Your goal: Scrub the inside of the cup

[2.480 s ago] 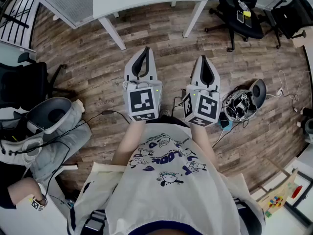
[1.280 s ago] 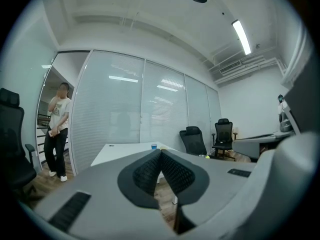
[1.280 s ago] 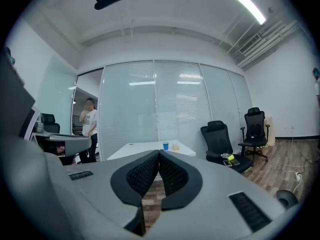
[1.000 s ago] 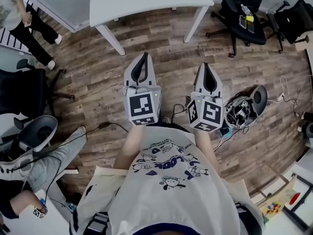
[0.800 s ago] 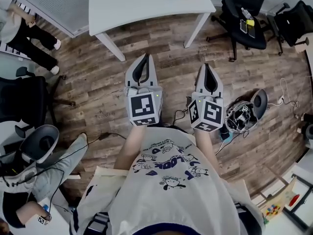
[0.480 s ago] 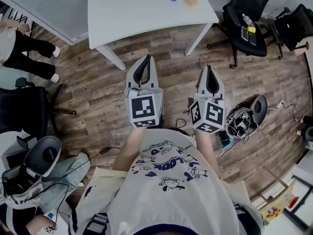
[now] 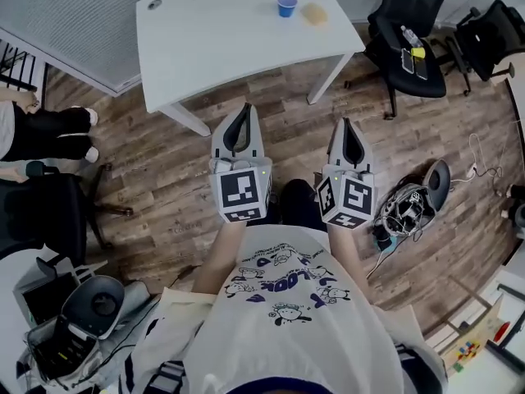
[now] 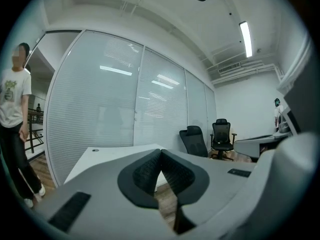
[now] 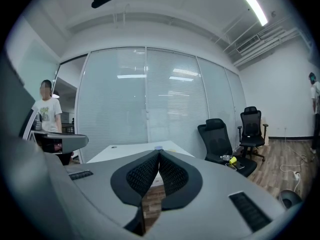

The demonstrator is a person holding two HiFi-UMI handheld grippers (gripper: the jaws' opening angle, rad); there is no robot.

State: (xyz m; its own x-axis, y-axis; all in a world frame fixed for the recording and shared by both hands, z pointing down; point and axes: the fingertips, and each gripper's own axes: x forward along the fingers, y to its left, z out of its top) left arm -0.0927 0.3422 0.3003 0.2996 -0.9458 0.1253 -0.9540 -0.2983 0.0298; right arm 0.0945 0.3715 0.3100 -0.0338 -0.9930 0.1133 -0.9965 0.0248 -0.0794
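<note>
A small blue cup (image 7: 286,5) stands on the white table (image 7: 213,31) near its far right side, with a yellow sponge (image 7: 313,13) lying just right of it. My left gripper (image 7: 241,110) and right gripper (image 7: 348,125) are held side by side over the wood floor, short of the table's near edge, both shut and empty. In the left gripper view the jaws (image 8: 160,153) meet tip to tip before the table top (image 8: 107,156). In the right gripper view the shut tips (image 9: 158,153) sit just below the cup (image 9: 158,147).
Black office chairs (image 7: 408,35) stand right of the table. A person (image 8: 12,129) stands at the left by a glass partition (image 8: 125,99). Cables and a round device (image 7: 414,187) lie on the floor at right. A chair (image 7: 41,220) and gear (image 7: 78,318) sit at left.
Both grippers, still shut, have advanced toward the table. The table has come fully into the head view, and the cup and sponge now show on it.
</note>
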